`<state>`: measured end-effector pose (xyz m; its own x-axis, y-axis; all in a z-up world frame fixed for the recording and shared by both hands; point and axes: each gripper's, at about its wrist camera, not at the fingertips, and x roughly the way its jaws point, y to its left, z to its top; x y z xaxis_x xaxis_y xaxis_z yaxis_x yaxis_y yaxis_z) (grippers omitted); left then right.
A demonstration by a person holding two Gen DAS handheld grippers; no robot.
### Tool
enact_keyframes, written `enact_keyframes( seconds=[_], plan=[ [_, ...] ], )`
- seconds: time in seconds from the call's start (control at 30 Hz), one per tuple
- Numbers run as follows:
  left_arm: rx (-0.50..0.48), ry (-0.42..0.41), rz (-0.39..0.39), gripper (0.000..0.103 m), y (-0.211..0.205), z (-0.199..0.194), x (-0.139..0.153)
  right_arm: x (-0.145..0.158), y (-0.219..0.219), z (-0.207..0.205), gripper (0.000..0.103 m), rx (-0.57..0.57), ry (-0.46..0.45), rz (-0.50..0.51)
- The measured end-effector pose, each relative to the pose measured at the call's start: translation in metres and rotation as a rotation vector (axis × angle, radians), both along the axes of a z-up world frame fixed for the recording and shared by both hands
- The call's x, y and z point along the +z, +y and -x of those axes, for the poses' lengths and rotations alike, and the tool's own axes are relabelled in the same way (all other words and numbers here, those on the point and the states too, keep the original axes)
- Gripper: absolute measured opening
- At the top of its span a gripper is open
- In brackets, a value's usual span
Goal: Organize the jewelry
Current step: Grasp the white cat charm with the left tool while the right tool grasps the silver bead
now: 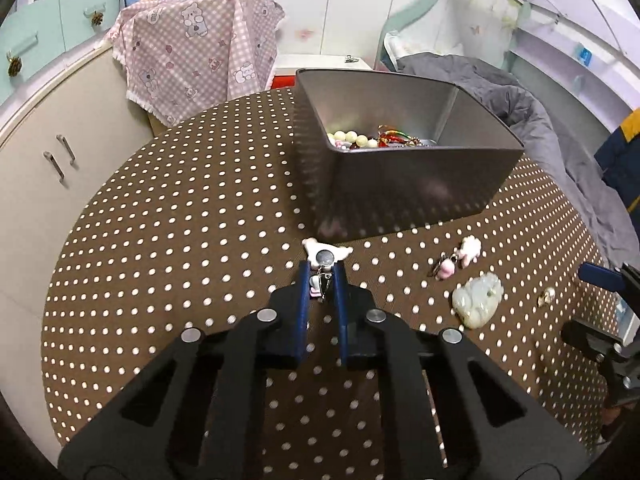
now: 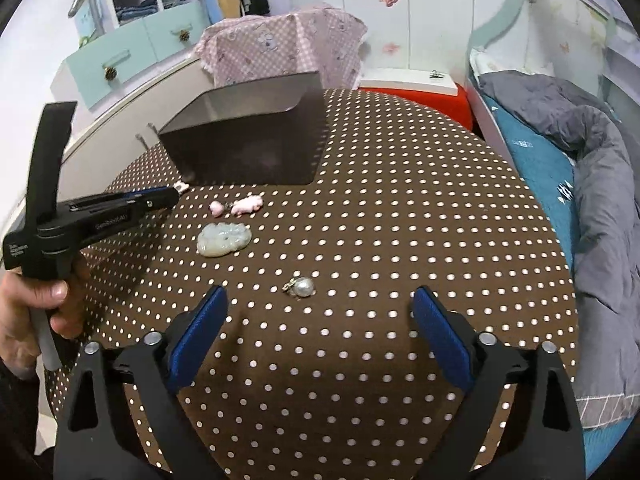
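— Since the left gripper (image 1: 322, 270) is clamped on the pale charm (image 1: 326, 251) beside the tin (image 1: 404, 196), lift straight up.
— Grip looks thin, possibly; right gripper (image 2: 316, 312) gapes over the pearl pendant (image 2: 302, 287).

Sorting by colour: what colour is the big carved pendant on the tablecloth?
Pale whitish green, jade-like; the carved pendant shows best in the right wrist view.

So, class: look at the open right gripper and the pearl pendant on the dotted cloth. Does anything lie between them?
Nothing visible does. The right gripper stands open, and only bare dotted cloth lies between its fingers and the pearl pendant. The pale green carving lies farther away.
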<state>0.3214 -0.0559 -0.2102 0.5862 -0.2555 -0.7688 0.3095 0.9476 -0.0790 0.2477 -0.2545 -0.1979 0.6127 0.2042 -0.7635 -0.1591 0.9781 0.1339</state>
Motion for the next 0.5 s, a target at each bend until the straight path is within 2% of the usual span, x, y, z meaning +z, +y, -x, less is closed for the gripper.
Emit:
enact_keyframes(
  seconds=[0.03,0.1,0.23,0.3,0.5],
  plan=[
    [-0.002,-0.002,0.003,0.012,0.001,0.002,0.001,-0.001,0.002,-0.002,0.081,0.004,0.0,0.0],
    [-0.002,-0.006,0.006,0.012,0.003,0.003,0.001,-0.004,0.007,-0.007,0.064,0.007,-0.002,0.01],
    [0.0,-0.015,0.009,0.012,0.005,0.005,0.005,-0.006,0.018,-0.014,0.042,0.031,-0.006,0.053],
    [0.0,-0.021,0.013,0.012,0.007,0.009,0.008,-0.006,0.023,-0.013,0.016,0.04,-0.008,0.082],
    [-0.004,-0.036,0.023,0.011,0.015,0.016,0.016,-0.004,0.021,-0.006,0.016,0.051,-0.011,0.056]
  ],
)
